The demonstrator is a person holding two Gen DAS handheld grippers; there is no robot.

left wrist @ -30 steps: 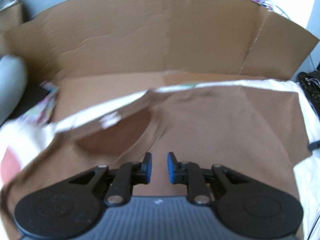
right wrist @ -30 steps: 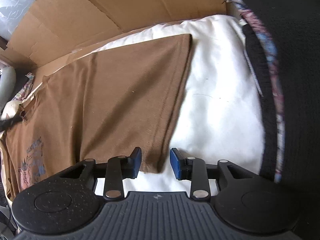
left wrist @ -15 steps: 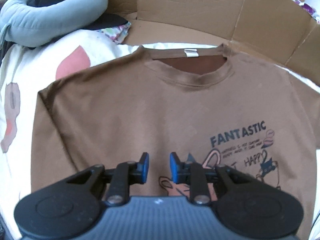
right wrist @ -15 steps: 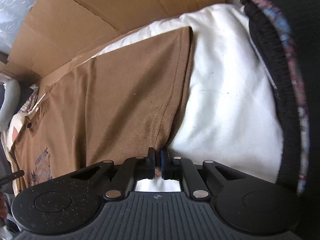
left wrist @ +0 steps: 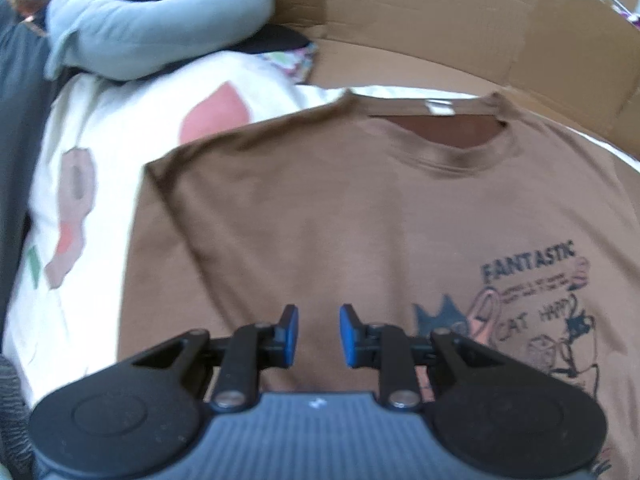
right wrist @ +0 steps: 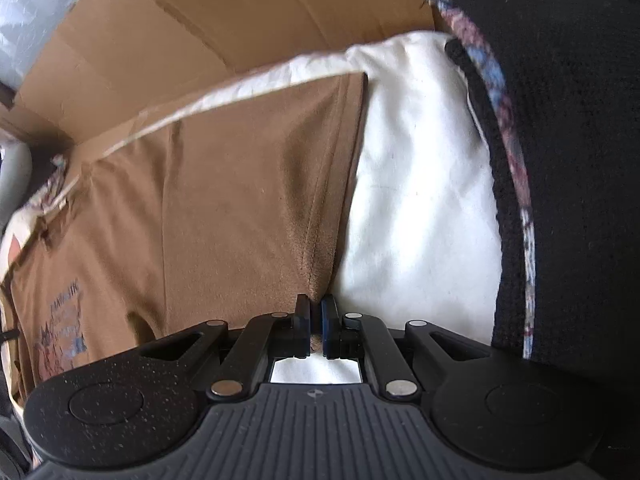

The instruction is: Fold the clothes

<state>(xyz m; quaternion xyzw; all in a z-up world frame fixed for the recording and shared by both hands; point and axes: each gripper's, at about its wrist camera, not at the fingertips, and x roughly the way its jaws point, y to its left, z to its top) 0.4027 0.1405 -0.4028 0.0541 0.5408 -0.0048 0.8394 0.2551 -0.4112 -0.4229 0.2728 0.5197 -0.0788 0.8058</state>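
**Operator:** Two grippers, two different states. My right gripper has its blue pads pinched on the bottom hem of the brown cotton T-shirt with the dark "FANTASTIC" cat print, at the hem's corner. My left gripper hangs over the chest of the shirt with a moderate gap between its pads and nothing in it.

**Assistant:** Where does the shirt lie?

**Operator:** Front up and spread flat on the white bedsheet with pink patches. Its collar points toward the tan corrugated cardboard wall. A pale blue curved cushion sits beyond the shoulder; a black knitted blanket with a patterned edge lies well apart from the hem.

**Assistant:** Which step do you judge this to be?

**Operator:** A fold worked from the hem, I judge. The shirt shows no finished fold in either view.

**Assistant:** Procedure for doing it well?

**Operator:**
1. Confirm that both cloth layers sit between the right pads; from the wrist view I cannot tell.
2. Take a matching edge hold with the left gripper; one held corner alone would drag the cloth askew.
3. Lift low and carry both holds level, so the crease runs straight.
4. Keep clear of the blanket.
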